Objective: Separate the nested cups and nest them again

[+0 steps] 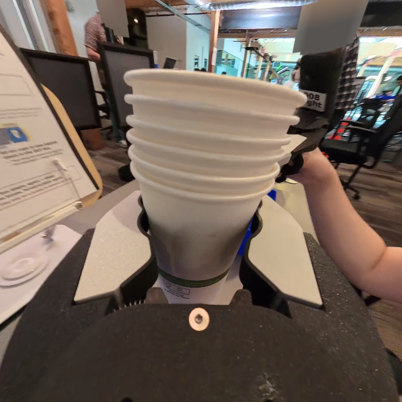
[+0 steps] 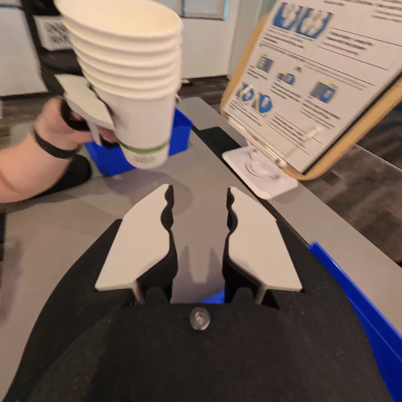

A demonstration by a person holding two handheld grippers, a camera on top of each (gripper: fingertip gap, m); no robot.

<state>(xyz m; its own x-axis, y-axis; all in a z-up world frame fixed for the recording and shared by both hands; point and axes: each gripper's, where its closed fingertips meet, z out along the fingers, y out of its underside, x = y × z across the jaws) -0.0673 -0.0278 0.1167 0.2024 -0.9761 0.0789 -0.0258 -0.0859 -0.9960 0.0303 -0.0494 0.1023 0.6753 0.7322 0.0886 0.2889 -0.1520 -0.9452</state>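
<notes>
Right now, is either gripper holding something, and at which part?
The left gripper holds the stack of nested cups by the outermost cup's lower wall. The right gripper is open, empty.

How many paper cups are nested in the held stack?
7, counted by rims in both views. All sit in one stack of cups, held off the table by the left tongs around the outermost cup. More could be hidden inside.

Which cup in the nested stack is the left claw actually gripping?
The outermost, bottom cup: the left claw clamps its bare wall; the only one showing a green band. The others show only rims.
</notes>
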